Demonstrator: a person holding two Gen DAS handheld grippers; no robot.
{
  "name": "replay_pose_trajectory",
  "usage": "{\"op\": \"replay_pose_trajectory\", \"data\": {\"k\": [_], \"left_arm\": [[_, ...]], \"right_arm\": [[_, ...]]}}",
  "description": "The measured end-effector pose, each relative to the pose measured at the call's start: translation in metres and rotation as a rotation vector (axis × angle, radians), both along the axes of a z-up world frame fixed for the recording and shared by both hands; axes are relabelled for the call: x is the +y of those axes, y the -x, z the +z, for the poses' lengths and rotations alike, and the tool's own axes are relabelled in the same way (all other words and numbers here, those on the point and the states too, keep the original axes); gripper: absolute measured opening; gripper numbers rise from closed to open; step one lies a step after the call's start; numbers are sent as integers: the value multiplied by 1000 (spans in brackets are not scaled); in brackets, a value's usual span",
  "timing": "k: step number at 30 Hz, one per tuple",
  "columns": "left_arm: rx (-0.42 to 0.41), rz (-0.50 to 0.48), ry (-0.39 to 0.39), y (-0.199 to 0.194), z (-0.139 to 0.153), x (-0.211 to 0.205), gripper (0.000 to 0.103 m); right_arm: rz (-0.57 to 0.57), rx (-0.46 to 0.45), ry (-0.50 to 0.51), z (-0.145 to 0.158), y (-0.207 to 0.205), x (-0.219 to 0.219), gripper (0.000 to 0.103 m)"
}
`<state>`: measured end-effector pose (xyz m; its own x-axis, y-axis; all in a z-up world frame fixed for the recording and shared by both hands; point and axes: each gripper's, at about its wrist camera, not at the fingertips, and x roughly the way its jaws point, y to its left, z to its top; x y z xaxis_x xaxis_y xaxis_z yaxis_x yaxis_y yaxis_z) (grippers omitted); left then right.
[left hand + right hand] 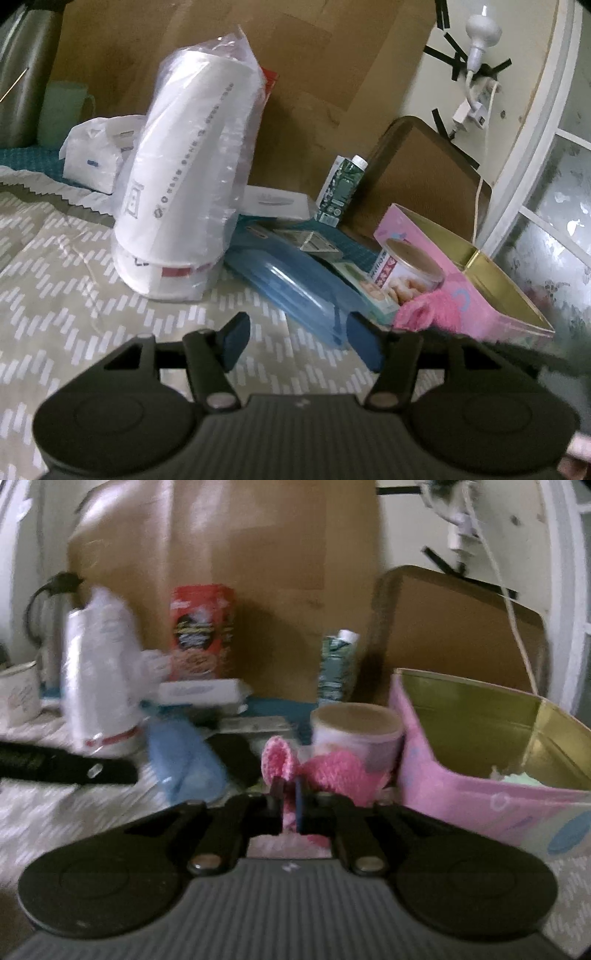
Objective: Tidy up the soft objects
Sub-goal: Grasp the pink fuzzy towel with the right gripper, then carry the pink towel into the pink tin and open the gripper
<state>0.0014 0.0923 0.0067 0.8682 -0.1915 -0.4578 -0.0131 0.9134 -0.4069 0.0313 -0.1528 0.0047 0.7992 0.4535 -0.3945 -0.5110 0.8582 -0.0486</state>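
My right gripper [287, 797] is shut on a pink knitted soft toy [332, 771], held low just left of the open pink box [461, 794] with a gold inside. The toy also shows in the left wrist view [432, 310], against the pink box [480, 291]. Something pale green [517, 777] lies inside the box. My left gripper [295, 339] is open and empty, low over the patterned cloth [74, 277], facing a blue plastic case [295, 284].
A bag of stacked white cups [184, 184] stands at left, with a tissue pack [92, 155] behind. A carton [340, 188], a round tin [410, 273], a red snack box [201, 631], a kettle [51, 627] and cardboard sheets [295, 74] stand at the back.
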Motion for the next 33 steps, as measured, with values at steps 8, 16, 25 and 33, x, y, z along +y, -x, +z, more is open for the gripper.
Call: {"op": "replay_pose_trajectory", "data": {"k": [8,16,25,33], "left_arm": [[-4,3,-7,1,1,-1,65],[-3,4,7,1,0,0,66],[-23,15,27,3,1,5,67],[-19,57,116,3,-1,23,66]], "right_arm": [[18,-52,36,3,20,3,19],[-99,-123,21,14,3,-8,58],[-57,-177,131,7,-8,8,58],[84,-101,-11,20,4,8,9]]}}
